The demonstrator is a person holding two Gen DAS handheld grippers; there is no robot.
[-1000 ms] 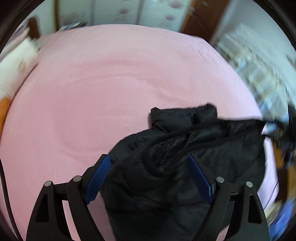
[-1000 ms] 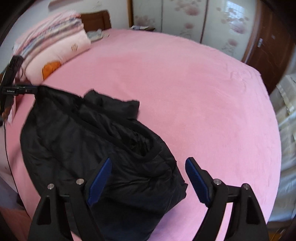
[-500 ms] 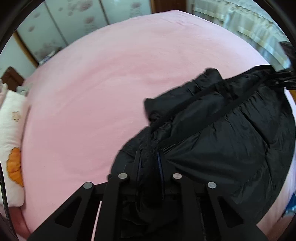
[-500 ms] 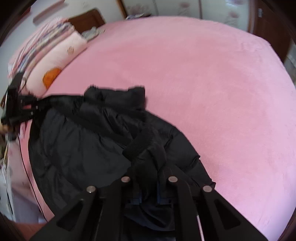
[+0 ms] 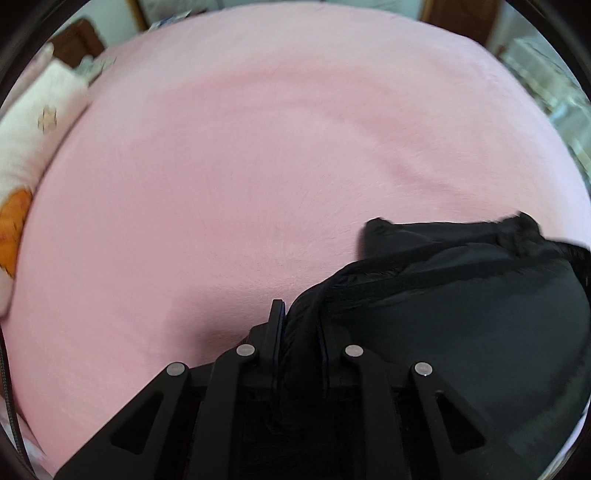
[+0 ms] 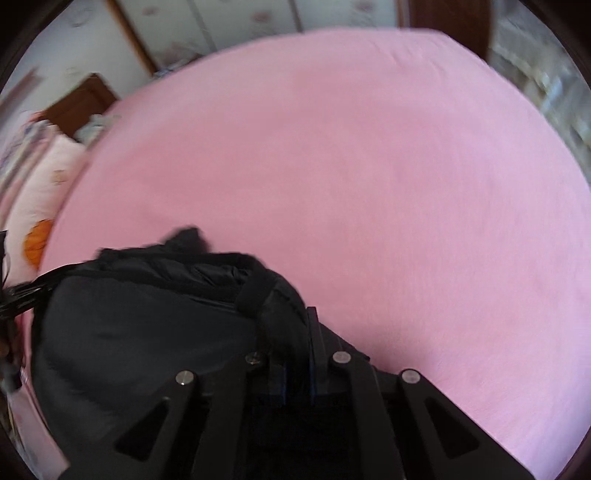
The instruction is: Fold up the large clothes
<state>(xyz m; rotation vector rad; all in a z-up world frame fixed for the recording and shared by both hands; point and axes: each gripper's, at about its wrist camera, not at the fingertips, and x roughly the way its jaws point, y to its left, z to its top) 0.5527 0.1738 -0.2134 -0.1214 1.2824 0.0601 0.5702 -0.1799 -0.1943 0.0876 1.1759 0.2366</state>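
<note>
A black padded jacket [image 5: 461, 314] lies bunched on the pink bed [image 5: 277, 147], at the lower right of the left wrist view. My left gripper [image 5: 299, 328] points steeply down and is shut on a thick fold of the jacket's edge, with black fabric bulging up between the fingers [image 5: 277, 321]. In the right wrist view the jacket [image 6: 147, 325] fills the lower left. My right gripper [image 6: 295, 339] is shut on another bunched part of the jacket's edge, just behind a dark band of trim [image 6: 255, 291]. The blue pads are almost hidden by cloth.
The pink bed cover [image 6: 369, 184] stretches wide beyond the jacket. A white pillow with an orange print [image 5: 33, 129] lies along the bed's left side, seen again as the pillow [image 6: 40, 206]. A brown headboard [image 6: 85, 99] and patterned wardrobe doors [image 6: 251, 22] stand behind.
Both grippers went from wide open over the jacket to shut on its fabric. Both sank toward the bed and rolled, and the jacket now sits lower and more to the side in each view.
</note>
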